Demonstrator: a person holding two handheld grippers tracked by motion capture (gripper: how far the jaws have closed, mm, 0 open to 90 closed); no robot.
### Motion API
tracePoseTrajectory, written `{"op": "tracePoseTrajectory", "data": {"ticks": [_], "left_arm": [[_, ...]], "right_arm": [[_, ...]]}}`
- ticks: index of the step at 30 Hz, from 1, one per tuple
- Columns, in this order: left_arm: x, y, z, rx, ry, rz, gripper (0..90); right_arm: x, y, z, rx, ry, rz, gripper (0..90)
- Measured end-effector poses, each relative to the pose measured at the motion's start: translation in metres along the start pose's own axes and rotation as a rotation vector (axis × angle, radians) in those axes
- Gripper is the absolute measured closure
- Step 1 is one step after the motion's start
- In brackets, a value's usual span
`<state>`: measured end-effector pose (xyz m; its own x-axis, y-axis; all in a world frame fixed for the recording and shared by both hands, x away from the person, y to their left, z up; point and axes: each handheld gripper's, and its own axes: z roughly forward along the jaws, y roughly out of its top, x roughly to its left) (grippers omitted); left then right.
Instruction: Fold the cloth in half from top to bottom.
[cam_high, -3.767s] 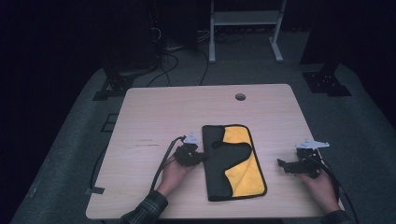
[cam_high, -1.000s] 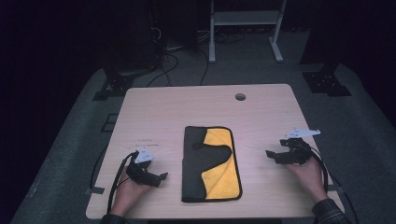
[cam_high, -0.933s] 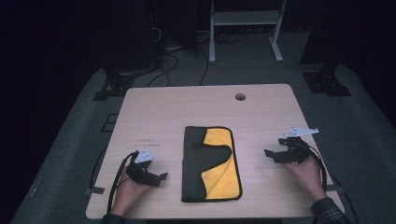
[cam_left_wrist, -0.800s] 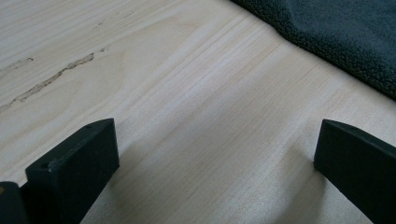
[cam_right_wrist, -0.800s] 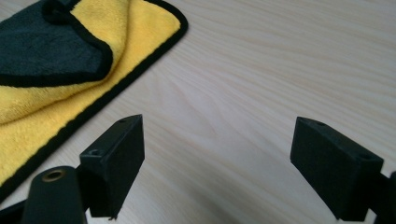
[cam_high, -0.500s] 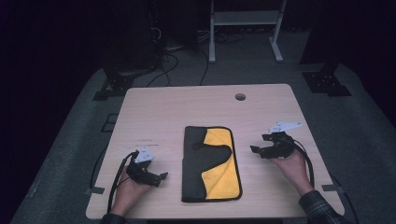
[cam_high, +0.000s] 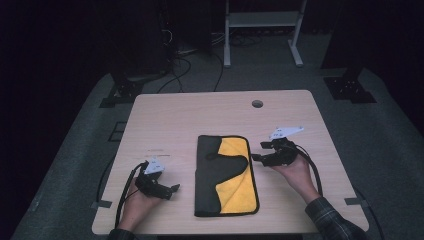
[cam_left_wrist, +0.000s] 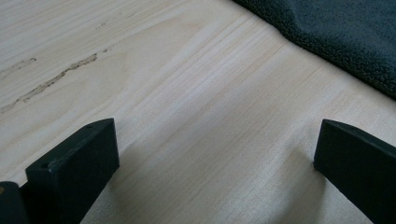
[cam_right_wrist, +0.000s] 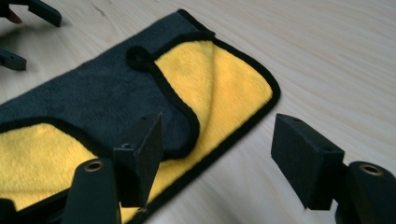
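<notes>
A folded cloth (cam_high: 225, 175), black with a yellow inner face, lies on the wooden table (cam_high: 200, 115). My right gripper (cam_high: 257, 151) hovers at the cloth's right edge, open. Its jaws have just been closing, with nothing pressed between them. In the right gripper view (cam_right_wrist: 219, 154) one jaw hangs over the cloth (cam_right_wrist: 210, 79) and the other over bare wood. My left gripper (cam_high: 174, 189) rests open on the table, left of the cloth and apart from it. In the left gripper view (cam_left_wrist: 215, 158) the black cloth (cam_left_wrist: 336, 32) lies ahead at the upper right.
A round cable hole (cam_high: 257, 103) sits near the table's far edge. Pale scratch marks (cam_left_wrist: 56, 79) cross the wood by the left gripper. Beyond the table stand a white frame (cam_high: 260, 20) and floor cables (cam_high: 185, 65). The left gripper (cam_right_wrist: 28, 35) shows across the cloth.
The right gripper has moved left to the cloth's right edge. The left gripper, at the cloth in the oldest frame, then lay at the lower left and has stayed there.
</notes>
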<state>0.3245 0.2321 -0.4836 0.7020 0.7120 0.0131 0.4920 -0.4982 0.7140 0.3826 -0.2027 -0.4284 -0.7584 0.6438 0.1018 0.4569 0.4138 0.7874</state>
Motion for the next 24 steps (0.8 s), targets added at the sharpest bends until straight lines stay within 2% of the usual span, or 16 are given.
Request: {"op": "tracePoseTrajectory", "data": {"ticks": [4, 6, 11, 19, 24], "left_arm": [[0.0, 0.0, 0.0, -0.002, 0.0, -0.001, 0.0], [0.0, 0.0, 0.0, -0.001, 0.0, -0.001, 0.0], [0.0, 0.0, 0.0, -0.002, 0.0, -0.002, 0.0], [0.0, 0.0, 0.0, 0.001, 0.0, 0.0, 0.0], [0.0, 0.0, 0.0, 0.001, -0.001, 0.0, 0.0]], "right_arm": [[0.009, 0.008, 0.009, -0.015, 0.016, -0.024, 35.5], [0.013, 0.012, 0.015, 0.002, 0.037, -0.037, 35.6], [0.026, 0.019, 0.026, 0.006, 0.077, -0.07, 35.7], [0.062, 0.02, 0.043, 0.036, 0.197, -0.135, 35.7], [0.081, 0.016, 0.055, 0.069, 0.252, -0.168, 35.7]]}}
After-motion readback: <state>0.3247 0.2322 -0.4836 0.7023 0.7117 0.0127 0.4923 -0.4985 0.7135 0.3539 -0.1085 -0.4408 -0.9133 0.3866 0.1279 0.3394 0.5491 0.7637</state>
